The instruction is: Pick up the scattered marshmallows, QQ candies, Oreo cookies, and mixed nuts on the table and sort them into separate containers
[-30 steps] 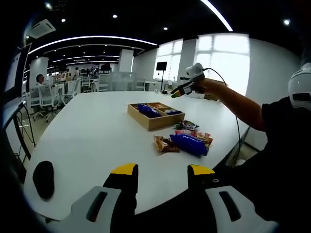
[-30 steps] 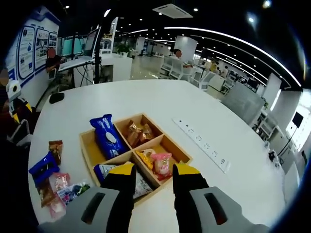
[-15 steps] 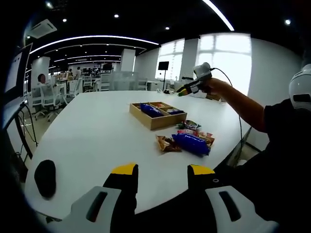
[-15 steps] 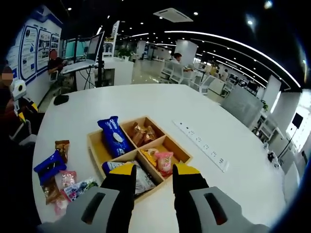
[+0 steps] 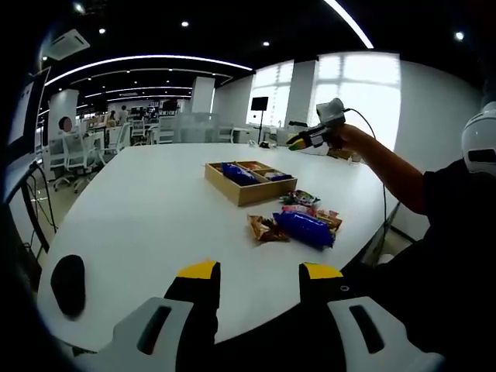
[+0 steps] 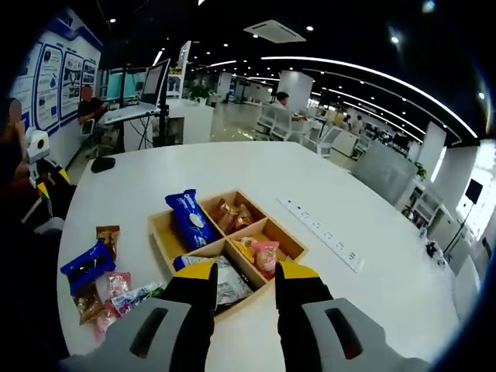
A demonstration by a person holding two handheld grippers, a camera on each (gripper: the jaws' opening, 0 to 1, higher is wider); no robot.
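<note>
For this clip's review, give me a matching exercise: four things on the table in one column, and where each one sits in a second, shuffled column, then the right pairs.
Things:
1. Blue Oreo pack
2. Loose blue pack
3. White power strip
4. Black mouse

Places:
A. On the bare table, in the snack pile outside the wooden tray
B. Far across the table, near the edge by the monitor desk
C. In a tray compartment, one end sticking out over the rim
D. Flat on the table, on the tray's other side from the snack pile

Pairs: 1-C, 2-A, 3-D, 4-B
</note>
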